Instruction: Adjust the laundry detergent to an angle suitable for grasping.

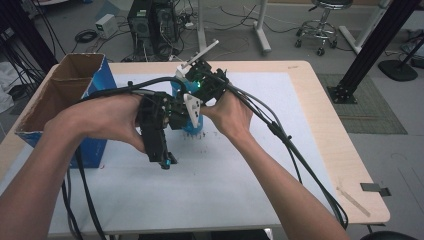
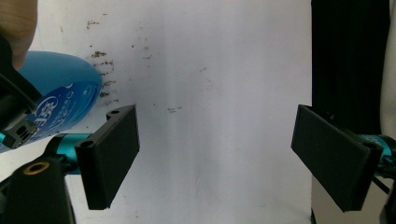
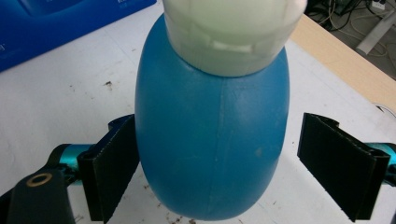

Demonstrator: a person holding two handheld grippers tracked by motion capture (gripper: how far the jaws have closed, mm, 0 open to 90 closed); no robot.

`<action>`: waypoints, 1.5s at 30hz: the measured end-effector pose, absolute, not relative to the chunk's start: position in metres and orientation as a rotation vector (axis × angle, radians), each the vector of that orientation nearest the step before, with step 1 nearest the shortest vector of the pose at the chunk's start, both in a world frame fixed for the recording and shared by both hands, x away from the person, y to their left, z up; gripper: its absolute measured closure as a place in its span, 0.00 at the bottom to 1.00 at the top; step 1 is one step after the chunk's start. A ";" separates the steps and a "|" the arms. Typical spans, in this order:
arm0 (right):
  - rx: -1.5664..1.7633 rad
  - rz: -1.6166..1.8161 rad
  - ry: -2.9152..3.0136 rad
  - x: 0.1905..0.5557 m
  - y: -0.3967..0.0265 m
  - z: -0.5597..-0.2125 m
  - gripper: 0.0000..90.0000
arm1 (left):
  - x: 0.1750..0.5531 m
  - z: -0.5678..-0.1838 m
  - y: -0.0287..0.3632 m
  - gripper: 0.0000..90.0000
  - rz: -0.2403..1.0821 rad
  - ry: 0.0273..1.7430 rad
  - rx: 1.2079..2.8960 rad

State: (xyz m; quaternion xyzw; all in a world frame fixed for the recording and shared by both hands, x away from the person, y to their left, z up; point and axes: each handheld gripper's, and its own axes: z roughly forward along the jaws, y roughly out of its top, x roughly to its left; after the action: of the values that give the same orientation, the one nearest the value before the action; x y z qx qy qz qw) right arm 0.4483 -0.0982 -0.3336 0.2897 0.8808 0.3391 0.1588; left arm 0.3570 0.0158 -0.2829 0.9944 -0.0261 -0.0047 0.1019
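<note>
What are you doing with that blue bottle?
A person holds a gripper in each hand over a white mat. The right gripper has its jaws open around the blue bottle with the white cap; one jaw touches its side. The left gripper is open and holds nothing. A cardboard box sits at the left.

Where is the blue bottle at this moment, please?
In the high view the blue bottle stands mid-table on the white mat, right of the cardboard box; it sits between the right gripper open jaws.
</note>
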 end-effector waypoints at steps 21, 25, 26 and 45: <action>0.828 1.032 2.527 0.449 -0.097 -0.336 0.26 | 0.356 -0.285 0.018 0.17 -0.023 -0.070 2.932; 0.829 1.035 2.529 0.449 -0.097 -0.336 0.29 | 0.357 -0.285 0.018 0.17 -0.026 -0.069 2.933; 0.828 1.037 2.528 0.449 -0.097 -0.336 0.29 | 0.357 -0.285 0.018 0.17 -0.026 -0.069 2.933; 0.825 1.054 2.503 0.447 -0.095 -0.334 0.41 | 0.357 -0.285 0.018 0.17 -0.024 -0.069 2.932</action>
State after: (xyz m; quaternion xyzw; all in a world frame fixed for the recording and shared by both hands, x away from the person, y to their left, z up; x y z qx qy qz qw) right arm 0.4466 -0.0954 -0.3343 0.2874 0.8717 0.3670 0.1511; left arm 0.3570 0.0184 -0.2852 0.9942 -0.0235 -0.0081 0.1042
